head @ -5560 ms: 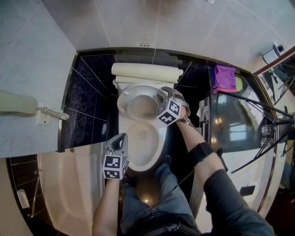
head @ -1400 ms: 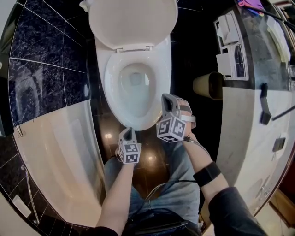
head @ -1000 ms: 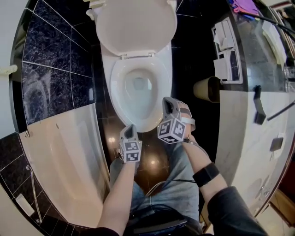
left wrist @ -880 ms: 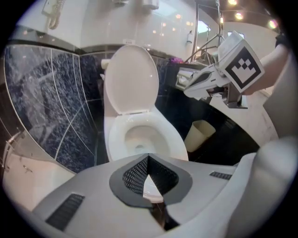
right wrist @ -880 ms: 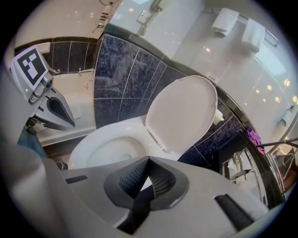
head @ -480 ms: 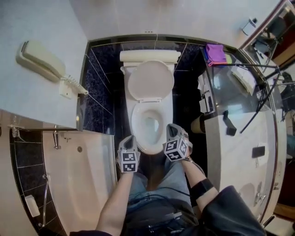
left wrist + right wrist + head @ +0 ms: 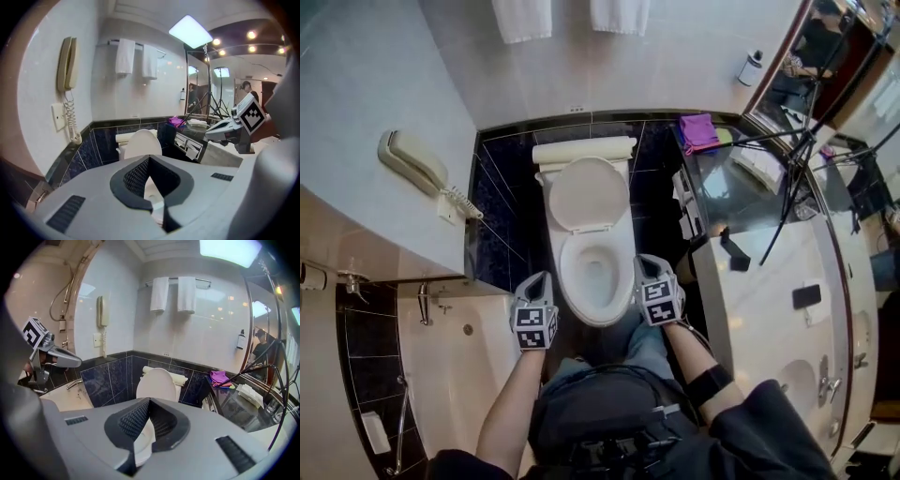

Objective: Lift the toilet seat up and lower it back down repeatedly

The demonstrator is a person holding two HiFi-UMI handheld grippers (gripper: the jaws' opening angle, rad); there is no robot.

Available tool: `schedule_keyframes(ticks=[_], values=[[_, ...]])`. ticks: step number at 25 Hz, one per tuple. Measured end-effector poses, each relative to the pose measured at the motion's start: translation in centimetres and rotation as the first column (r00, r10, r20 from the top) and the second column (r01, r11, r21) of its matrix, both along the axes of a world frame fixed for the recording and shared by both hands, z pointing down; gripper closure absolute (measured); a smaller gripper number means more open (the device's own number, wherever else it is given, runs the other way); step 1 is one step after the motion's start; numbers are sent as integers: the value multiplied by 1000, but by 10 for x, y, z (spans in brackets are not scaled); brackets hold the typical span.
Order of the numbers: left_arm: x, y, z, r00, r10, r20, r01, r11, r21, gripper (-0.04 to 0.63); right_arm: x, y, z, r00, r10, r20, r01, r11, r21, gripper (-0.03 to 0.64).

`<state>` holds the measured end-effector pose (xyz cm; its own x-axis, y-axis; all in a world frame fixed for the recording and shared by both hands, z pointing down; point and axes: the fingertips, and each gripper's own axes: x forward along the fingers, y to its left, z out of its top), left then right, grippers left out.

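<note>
**Bathroom, seen from above:** the toilet has its lid raised and leaning back on the tank. The lid's long axis runs up from the hinge, and its inner face is turned to the person standing at the toilet's front. Whether the seat ring is up with it cannot be told.

The left gripper and the right gripper hang in the air either side of the toilet's front rim, apart from it. Both are clenched and empty, and both are aimed at the lid across open air above the bowl.

Left of the toilet lies a bathtub, with a wall phone above it. Right of the toilet runs a counter with a purple cloth at its far end, and a tripod stands over it. Two white towels hang on the wall above the toilet.
</note>
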<state>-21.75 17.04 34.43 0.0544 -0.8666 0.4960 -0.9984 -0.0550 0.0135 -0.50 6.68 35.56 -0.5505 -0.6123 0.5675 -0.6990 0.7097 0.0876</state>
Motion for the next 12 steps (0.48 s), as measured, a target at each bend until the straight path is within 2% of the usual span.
schedule_keyframes(ticks=[6,12], values=[[15,-16,-45,1000,-2,0,2,998,58,598,33,1,-28,998,8,57,-9,1000,14,598],[31,-17,-59,1000,-26,2,25,997,74,598,59,1,-28,998,9,68,-8,1000,-8,598]])
